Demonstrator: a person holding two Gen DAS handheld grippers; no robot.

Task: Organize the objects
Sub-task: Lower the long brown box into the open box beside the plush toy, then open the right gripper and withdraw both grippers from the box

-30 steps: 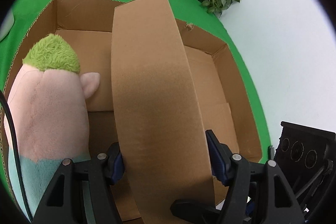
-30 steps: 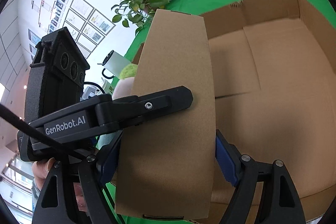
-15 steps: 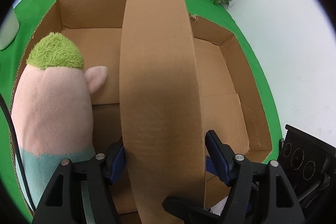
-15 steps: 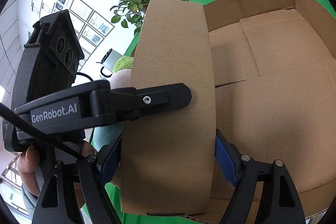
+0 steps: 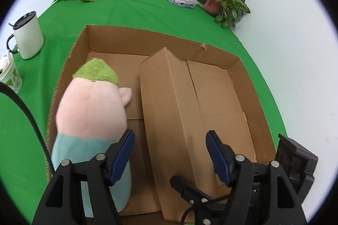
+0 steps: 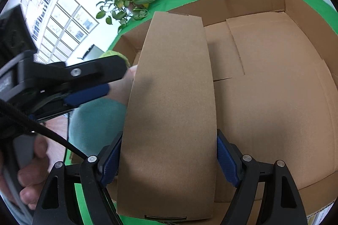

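A: Left jaws let go since half a second ago — they were clamped on the carton point(image 5: 179, 119), now they're spread and pulled back from it.

B: Left view first. Progress?

A: Carton sits inside the big box point(image 5: 249, 68), lying lengthwise on the floor, just beside the plush point(image 5: 90, 111). Plush is in the box too, against the left wall. So two items look packed. Left on the counter point(image 5: 135, 9): a white cup point(image 5: 28, 37), a paper tub point(image 5: 9, 75), a packet point(image 5: 179, 1) at the far edge, plants. Can't say which of those are meant to go in.

B: Left gripper point(image 5: 170, 158) state?

A: Jaws wide, holding nothing. Blue pads stand either side of the carton, no contact that I can see.

B: Right view.

A: Right gripper point(image 6: 169, 161) has its jaws pinching the carton's near end, a pad pressed on each side. Carton reaches forward into the box, plush just to its left. Left gripper shows at the left edge, off the carton.

B: So what's left?

A: My guess: release the right side, carton counts as placed. Then whatever's loose on the counter.
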